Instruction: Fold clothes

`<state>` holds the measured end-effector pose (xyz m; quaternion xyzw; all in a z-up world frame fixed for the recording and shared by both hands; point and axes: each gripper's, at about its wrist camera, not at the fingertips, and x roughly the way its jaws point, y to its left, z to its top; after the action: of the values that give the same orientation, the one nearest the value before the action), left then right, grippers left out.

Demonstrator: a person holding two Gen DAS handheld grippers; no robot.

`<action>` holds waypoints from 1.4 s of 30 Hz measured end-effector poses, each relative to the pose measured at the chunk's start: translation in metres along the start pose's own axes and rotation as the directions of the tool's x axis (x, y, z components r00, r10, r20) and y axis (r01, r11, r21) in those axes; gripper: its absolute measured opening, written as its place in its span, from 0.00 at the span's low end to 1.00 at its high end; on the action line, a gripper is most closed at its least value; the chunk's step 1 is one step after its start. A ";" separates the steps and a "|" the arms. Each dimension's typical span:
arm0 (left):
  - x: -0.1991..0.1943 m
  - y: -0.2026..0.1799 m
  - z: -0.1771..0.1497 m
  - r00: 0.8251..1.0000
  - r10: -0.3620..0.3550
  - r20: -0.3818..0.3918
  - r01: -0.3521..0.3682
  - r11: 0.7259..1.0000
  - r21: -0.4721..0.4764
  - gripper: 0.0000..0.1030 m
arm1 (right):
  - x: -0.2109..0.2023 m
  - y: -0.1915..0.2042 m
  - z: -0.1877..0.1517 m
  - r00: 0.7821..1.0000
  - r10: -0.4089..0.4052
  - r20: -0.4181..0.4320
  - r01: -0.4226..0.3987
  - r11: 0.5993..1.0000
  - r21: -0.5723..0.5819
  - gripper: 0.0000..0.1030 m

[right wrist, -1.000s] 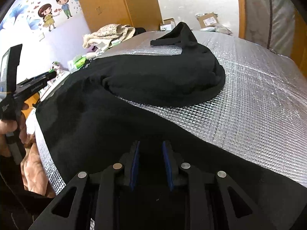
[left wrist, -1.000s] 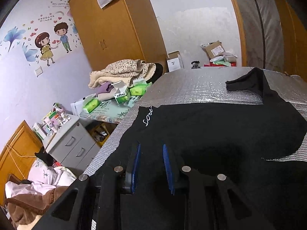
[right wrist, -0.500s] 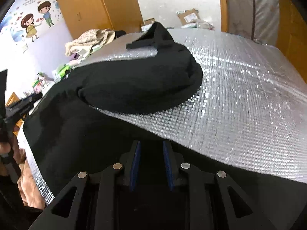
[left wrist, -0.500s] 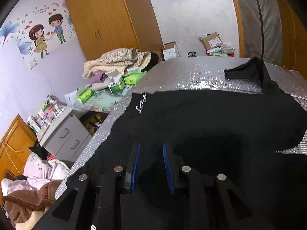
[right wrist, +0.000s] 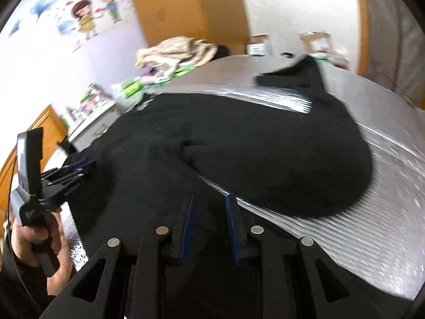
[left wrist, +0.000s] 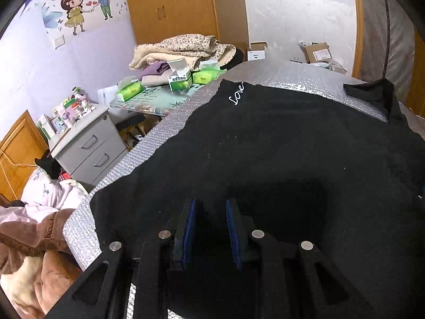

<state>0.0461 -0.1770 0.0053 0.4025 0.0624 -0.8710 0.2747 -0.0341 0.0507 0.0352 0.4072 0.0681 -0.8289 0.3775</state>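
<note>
Wooden wardrobe (left wrist: 172, 8) at back, cartoon couple wall sticker (left wrist: 87, 8) left of it. Grey 2-drawer cabinet (left wrist: 93, 146) below, 3 green tissue packs (left wrist: 130, 90) on side table, cardboard boxes (left wrist: 316, 51) by far wall.

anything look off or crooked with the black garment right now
Yes. The black garment isn't flat on the silver mat: its right part is doubled over into a rounded lump, and one far end sticks up, crumpled. Nothing looks torn or spilled.

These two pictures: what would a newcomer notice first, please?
A large black garment covers most of the silver quilted mat, with white cursive letters near its far edge. On the purple wall at the top left, a cartoon sticker of a couple stands out, above a cluttered side table with green tissue packs.
</note>
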 end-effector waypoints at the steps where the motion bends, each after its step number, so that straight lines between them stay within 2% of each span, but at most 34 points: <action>1: 0.000 0.000 0.000 1.000 0.000 0.002 0.000 1.000 0.000 0.24 | 0.008 0.005 0.002 1.000 0.011 -0.011 -0.011 1.000 -0.016 0.25; 3: 0.001 0.000 -0.001 1.000 -0.004 0.004 0.004 1.000 0.000 0.24 | 0.026 0.007 0.005 0.999 0.013 -0.045 -0.014 1.000 -0.023 0.24; 5: 0.001 0.002 -0.001 1.000 -0.018 0.008 0.018 1.000 0.001 0.24 | 0.039 -0.002 0.007 0.997 -0.017 -0.072 0.018 1.000 0.013 0.24; 7: 0.001 0.005 0.000 0.999 -0.039 0.008 0.039 0.999 -0.007 0.24 | 0.039 -0.016 0.010 0.998 -0.012 -0.061 0.016 0.997 0.078 0.24; 9: -0.002 0.010 0.002 0.998 -0.069 0.007 0.069 0.997 -0.034 0.23 | 0.032 -0.022 0.012 0.998 -0.032 -0.046 0.037 0.995 0.095 0.24; 11: -0.012 0.011 0.007 0.991 -0.125 0.041 0.127 0.990 -0.056 0.23 | 0.018 -0.022 0.012 0.999 -0.038 -0.016 0.040 0.994 0.099 0.24; 14: -0.027 0.001 0.013 0.978 -0.187 0.092 0.190 0.981 -0.030 0.23 | -0.009 -0.030 0.017 0.998 -0.031 0.052 0.025 0.993 0.112 0.24; 16: -0.030 -0.012 0.015 0.963 -0.252 0.094 0.253 0.967 -0.004 0.23 | -0.023 -0.041 0.024 0.994 -0.069 0.088 0.058 0.991 0.119 0.24; 19: -0.029 -0.034 0.015 0.947 -0.312 0.073 0.310 0.950 0.042 0.23 | -0.034 -0.069 0.033 0.984 -0.138 0.109 0.117 0.976 0.181 0.25; 22: -0.026 -0.053 0.012 0.930 -0.363 0.055 0.358 0.930 0.078 0.23 | -0.039 -0.104 0.037 0.977 -0.182 0.112 0.145 0.949 0.280 0.28; 25: -0.020 -0.065 0.010 0.926 -0.375 0.037 0.370 0.924 0.093 0.23 | -0.038 -0.144 0.034 0.975 -0.200 0.096 0.144 0.899 0.413 0.37; 30: -0.007 -0.076 0.005 0.925 -0.380 0.007 0.377 0.920 0.102 0.23 | -0.017 -0.198 0.011 0.990 -0.129 0.048 0.073 0.790 0.609 0.40; 32: -0.003 -0.075 0.002 0.926 -0.379 0.003 0.376 0.921 0.104 0.23 | -0.011 -0.205 0.005 0.995 -0.094 0.042 0.046 0.766 0.641 0.40; 34: -0.004 -0.078 0.002 0.925 -0.381 0.007 0.378 0.919 0.110 0.23 | -0.009 -0.203 0.005 0.996 -0.070 0.057 0.018 0.772 0.635 0.37; 35: -0.003 -0.078 0.002 0.924 -0.382 0.005 0.379 0.918 0.113 0.23 | -0.008 -0.200 0.006 0.996 -0.061 0.063 0.008 0.779 0.627 0.21; 36: -0.004 -0.078 0.001 0.924 -0.382 0.006 0.379 0.918 0.113 0.23 | -0.007 -0.197 0.009 0.996 -0.058 0.066 0.005 0.786 0.618 0.10; 37: -0.004 -0.077 0.000 0.924 -0.382 0.007 0.379 0.918 0.113 0.23 | -0.008 -0.193 0.012 0.996 -0.056 0.073 0.000 0.795 0.607 0.06; 39: -0.005 -0.077 0.000 0.923 -0.386 0.009 0.383 0.917 0.110 0.23 | -0.012 -0.182 0.019 0.994 -0.034 0.107 -0.034 0.817 0.576 0.05; 42: -0.005 -0.076 -0.001 0.920 -0.391 0.011 0.388 0.916 0.103 0.23 | -0.023 -0.139 0.037 0.983 0.041 0.180 -0.123 0.875 0.469 0.03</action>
<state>0.0098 -0.1106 -0.0004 0.3812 0.0940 -0.9165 0.0766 -0.1430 0.1470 0.0490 0.4205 -0.1872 -0.8340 0.3044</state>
